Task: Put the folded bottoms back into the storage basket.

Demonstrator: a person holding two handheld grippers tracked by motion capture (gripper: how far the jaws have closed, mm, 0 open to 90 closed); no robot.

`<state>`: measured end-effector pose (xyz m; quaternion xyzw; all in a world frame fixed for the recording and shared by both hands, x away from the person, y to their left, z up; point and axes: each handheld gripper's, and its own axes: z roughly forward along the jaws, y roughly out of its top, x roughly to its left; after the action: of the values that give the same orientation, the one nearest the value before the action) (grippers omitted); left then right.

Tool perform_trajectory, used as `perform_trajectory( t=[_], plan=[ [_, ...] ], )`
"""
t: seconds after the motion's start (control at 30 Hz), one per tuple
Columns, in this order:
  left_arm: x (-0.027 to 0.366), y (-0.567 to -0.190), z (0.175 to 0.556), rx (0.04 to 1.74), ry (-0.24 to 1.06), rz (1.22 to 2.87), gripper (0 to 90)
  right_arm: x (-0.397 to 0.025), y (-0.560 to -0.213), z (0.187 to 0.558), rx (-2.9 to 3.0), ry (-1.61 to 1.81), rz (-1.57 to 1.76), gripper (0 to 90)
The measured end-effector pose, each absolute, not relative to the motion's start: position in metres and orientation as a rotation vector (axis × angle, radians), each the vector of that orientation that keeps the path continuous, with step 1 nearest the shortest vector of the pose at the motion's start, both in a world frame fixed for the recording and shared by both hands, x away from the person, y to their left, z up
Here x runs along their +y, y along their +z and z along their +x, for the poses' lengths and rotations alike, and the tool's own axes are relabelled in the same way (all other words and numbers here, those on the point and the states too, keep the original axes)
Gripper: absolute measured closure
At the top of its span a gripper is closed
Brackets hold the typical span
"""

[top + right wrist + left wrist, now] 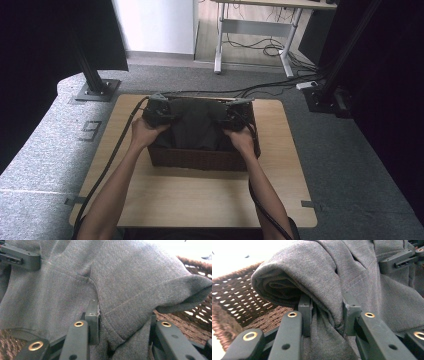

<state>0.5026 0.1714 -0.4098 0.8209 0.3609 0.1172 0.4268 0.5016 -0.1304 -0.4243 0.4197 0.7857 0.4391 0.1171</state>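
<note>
Since the grey garment (196, 126) in the wicker basket (200, 159) is soft and limp, I pinch its bunched folds with left gripper (325, 315) at nine o'clock and right gripper (122, 320) at three.

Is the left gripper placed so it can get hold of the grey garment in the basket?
Probably yes: the left gripper already has a fold of the grey garment between its jaws, over the wicker basket.
</note>
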Motion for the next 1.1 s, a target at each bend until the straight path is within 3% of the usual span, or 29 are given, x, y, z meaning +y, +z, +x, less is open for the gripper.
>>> perform_trajectory(
  t=[0.37, 0.67, 0.73, 0.87, 0.97, 1.1],
  plan=[
    [0.134, -0.428, 0.509, 0.902, 0.257, 2.129, 67.0, -0.162, -0.433, 0.499, 2.303, 1.189, 1.312, 61.2],
    [0.145, -0.43, 0.51, 0.975, 0.314, 2.236, 62.9, -0.139, -0.438, 0.508, 2.36, 1.127, 1.31, 59.0],
    [0.143, -0.431, 0.509, 0.996, 0.374, 2.264, 55.7, -0.136, -0.44, 0.51, 2.359, 1.081, 1.314, 55.9],
    [0.141, -0.426, 0.505, 1.0, 0.556, 2.268, 38.9, -0.143, -0.441, 0.514, 2.26, 1.012, 1.379, 38.8],
    [0.145, -0.421, 0.504, 0.99, 0.562, 2.257, 36.7, -0.155, -0.438, 0.516, 2.201, 1.009, 1.385, 28.5],
    [0.149, -0.418, 0.504, 0.996, 0.54, 2.244, 34.2, -0.164, -0.429, 0.514, 2.152, 1.051, 1.375, 27.3]
  ],
)
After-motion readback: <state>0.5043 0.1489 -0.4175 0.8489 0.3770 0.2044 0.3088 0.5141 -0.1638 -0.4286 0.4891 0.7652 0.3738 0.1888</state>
